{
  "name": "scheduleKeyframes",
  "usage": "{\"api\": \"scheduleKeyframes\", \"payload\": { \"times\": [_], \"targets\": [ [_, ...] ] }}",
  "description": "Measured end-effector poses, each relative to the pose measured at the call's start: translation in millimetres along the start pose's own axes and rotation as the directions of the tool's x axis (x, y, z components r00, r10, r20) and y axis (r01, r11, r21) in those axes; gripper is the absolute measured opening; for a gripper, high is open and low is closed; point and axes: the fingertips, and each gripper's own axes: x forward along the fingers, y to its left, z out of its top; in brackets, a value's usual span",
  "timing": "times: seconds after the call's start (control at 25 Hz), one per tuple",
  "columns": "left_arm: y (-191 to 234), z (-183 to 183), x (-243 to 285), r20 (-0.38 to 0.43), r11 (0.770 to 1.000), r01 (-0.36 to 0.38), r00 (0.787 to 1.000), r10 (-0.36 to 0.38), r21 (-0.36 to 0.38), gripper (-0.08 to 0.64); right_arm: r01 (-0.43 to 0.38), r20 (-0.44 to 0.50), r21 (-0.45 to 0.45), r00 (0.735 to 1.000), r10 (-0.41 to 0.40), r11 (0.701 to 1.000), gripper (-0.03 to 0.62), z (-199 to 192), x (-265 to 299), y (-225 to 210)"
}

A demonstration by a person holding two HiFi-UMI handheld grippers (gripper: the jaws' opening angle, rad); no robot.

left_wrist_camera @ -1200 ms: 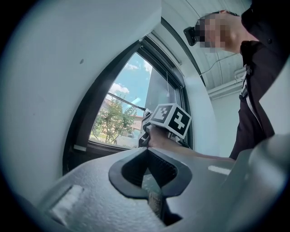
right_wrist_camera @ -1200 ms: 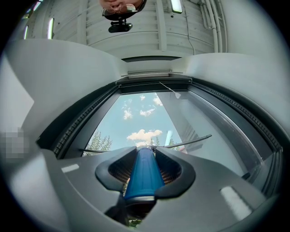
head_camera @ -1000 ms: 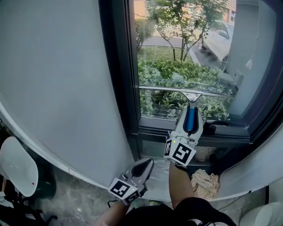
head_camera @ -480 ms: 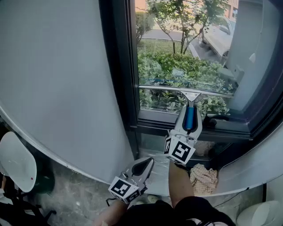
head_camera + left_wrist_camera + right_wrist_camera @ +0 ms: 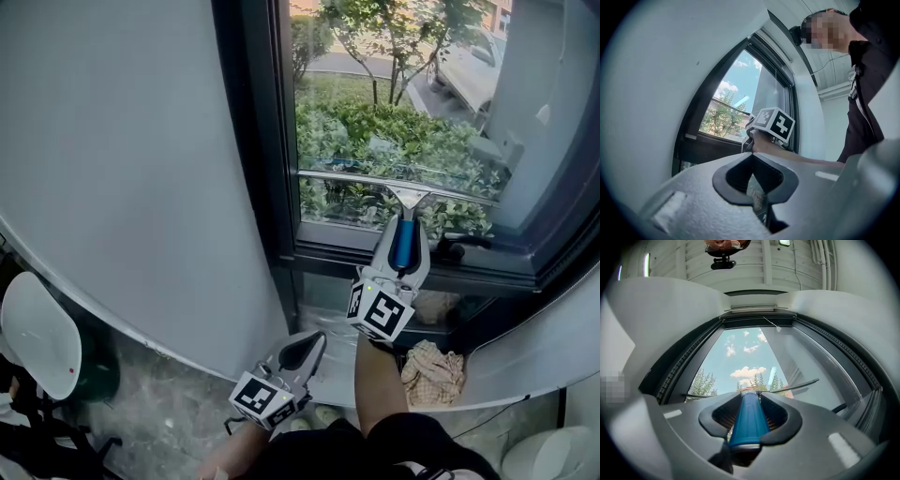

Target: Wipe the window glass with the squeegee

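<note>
From the head view, the right tool [image 5: 404,232] was clamped on the blue handle of the squeegee [image 5: 410,198], whose blade lay flat across the lower part of the window glass [image 5: 394,103], just above the dark window frame [image 5: 251,141]. A black window handle [image 5: 459,247] sat on the frame just beside the tool's right side. Below, a crumpled cloth [image 5: 431,367] lay under the sill, and the left tool [image 5: 309,345] hung low near the plain wall [image 5: 122,169], well apart from the glass, with a white rounded object [image 5: 37,333] at the far left. In the left gripper view, that tool's jaws stood drawn together with nothing between them, and the right tool's marker cube showed ahead of them against the window. In the right gripper view, the blue handle ran straight out between the closed jaws, and the thin blade crossed the glass beyond. Compared with a second before, the blade sat a little closer to the lower frame, while the left tool kept its low place.
</note>
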Motion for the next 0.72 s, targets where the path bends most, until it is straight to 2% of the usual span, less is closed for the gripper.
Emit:
{"api": "scheduleKeyframes", "payload": {
  "times": [0.52,0.72],
  "targets": [
    [4,-7,-8,-0.018,1.0,-0.001,1.0,0.001,0.004,0.002,0.014,-0.044,-0.007,0.999,-0.014,1.0,0.132,-18,-12,-1],
    [3,-13,-8,-0.008,1.0,0.025,1.0,-0.025,0.0,0.002,0.01,-0.065,-0.014,0.998,-0.01,1.0,0.132,-25,-15,-1]
  ]
}}
